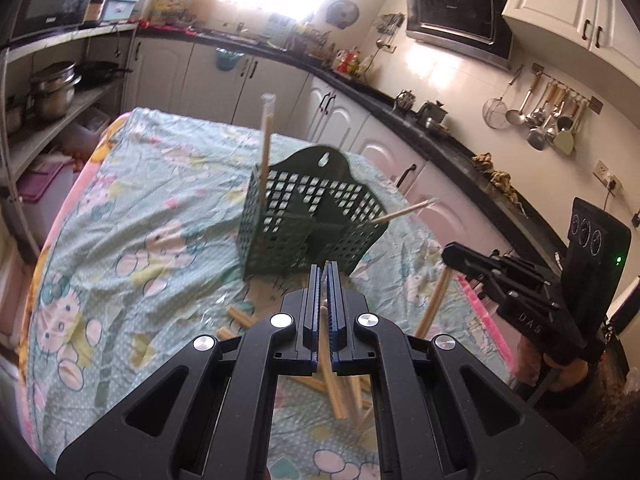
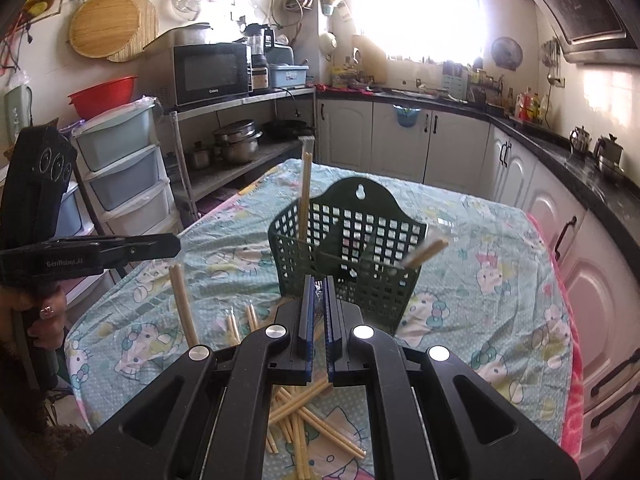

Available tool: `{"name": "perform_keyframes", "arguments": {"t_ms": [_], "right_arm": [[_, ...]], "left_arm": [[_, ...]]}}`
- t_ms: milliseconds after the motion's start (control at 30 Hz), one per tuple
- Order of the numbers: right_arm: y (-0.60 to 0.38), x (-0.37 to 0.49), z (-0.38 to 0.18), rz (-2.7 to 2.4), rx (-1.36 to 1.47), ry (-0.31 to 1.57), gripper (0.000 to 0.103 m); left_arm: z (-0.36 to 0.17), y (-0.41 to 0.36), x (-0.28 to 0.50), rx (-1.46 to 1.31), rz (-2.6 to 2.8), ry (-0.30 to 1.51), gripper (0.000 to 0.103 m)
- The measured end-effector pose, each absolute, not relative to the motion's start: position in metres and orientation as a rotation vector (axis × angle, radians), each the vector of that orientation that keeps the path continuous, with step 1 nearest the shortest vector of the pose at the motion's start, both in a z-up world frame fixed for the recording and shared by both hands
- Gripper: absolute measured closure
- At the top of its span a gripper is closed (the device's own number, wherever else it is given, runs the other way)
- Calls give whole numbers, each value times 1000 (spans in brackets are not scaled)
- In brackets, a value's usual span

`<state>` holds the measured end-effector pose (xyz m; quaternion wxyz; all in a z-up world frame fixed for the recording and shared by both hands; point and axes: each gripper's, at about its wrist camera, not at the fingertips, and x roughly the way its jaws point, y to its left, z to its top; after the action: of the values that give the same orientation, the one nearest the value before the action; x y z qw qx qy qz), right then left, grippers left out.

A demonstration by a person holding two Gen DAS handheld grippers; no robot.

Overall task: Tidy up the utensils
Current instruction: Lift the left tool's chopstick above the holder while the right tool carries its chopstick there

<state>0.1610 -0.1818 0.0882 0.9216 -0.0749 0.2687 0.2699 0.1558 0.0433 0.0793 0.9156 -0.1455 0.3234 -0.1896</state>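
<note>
A dark green perforated utensil basket (image 1: pixel 308 216) (image 2: pixel 352 248) stands on the table with one wrapped pair of wooden chopsticks upright in its left part (image 1: pixel 265 148) (image 2: pixel 305 196) and another leaning out at its right (image 1: pixel 404 211) (image 2: pixel 426 252). My left gripper (image 1: pixel 324 276) is shut on a wrapped chopstick pair (image 1: pixel 332 380), which hangs below the jaws; it also shows in the right wrist view (image 2: pixel 182 304). My right gripper (image 2: pixel 319 292) is shut on a wrapped chopstick pair (image 1: pixel 434 304), held just before the basket. Several loose chopsticks (image 2: pixel 304 416) lie on the cloth.
The table wears a light green cartoon-print cloth (image 1: pixel 140 208) with a pink edge (image 2: pixel 568 360). White cabinets and a black counter (image 1: pixel 440 148) run behind and to the right. A metal shelf with pots (image 2: pixel 236 144) and plastic drawers (image 2: pixel 124 176) stand to the left.
</note>
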Motion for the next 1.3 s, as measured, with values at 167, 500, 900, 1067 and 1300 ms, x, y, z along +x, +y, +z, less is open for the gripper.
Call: {"name": "perform_keyframes", "arguments": {"t_ms": [167,500,900,1067,1300], "right_arm": [[-180,160,106,561,-159,509,98],[-182,168,149,552,-164,406,98],[-183,189,199,514,-159,302,98],[-190,201,218,485,-146,266,98],[-198,218,237,424,-152,215,98]], "left_arm": [[102,35,158,-276,-415,619,102],[156,20,172,-214,-435,509,102],[210,-5,203,-154,-448,417,102],[227,-14,215,-148,-459,388,102],[239,-16,237,-165,-440,375,102]]}}
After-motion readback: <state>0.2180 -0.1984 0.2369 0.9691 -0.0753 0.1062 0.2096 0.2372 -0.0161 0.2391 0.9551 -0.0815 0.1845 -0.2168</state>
